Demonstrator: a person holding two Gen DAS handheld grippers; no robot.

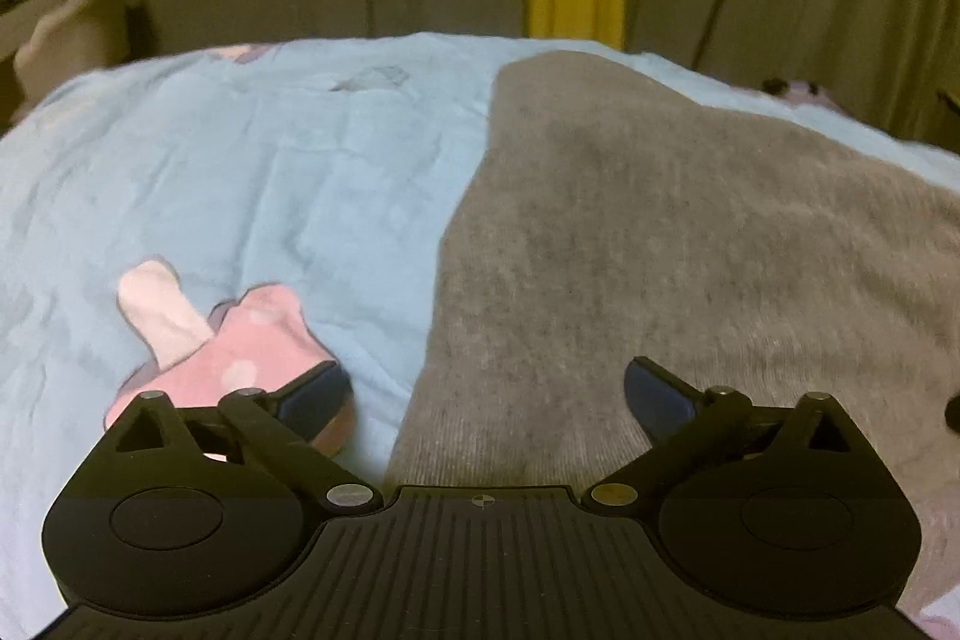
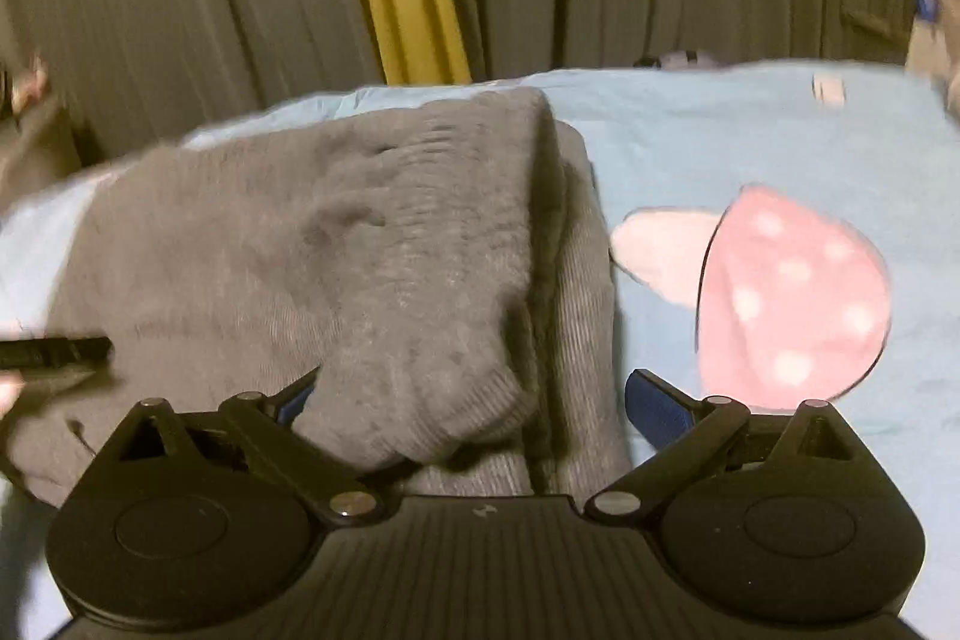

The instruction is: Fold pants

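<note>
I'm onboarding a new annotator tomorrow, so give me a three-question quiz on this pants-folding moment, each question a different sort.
1. True or false: the left tongs are shut on the grey pants.
2. Multiple choice: the pink mushroom print on the blue bedsheet lies on which side of the pants in the right wrist view? A) left B) right C) beneath them
3. Fill in: between the fingers of the right tongs sits a bunched fold of the ____.

Key: 1 false, they are open above the cloth; 2 B; 3 pants.
</note>
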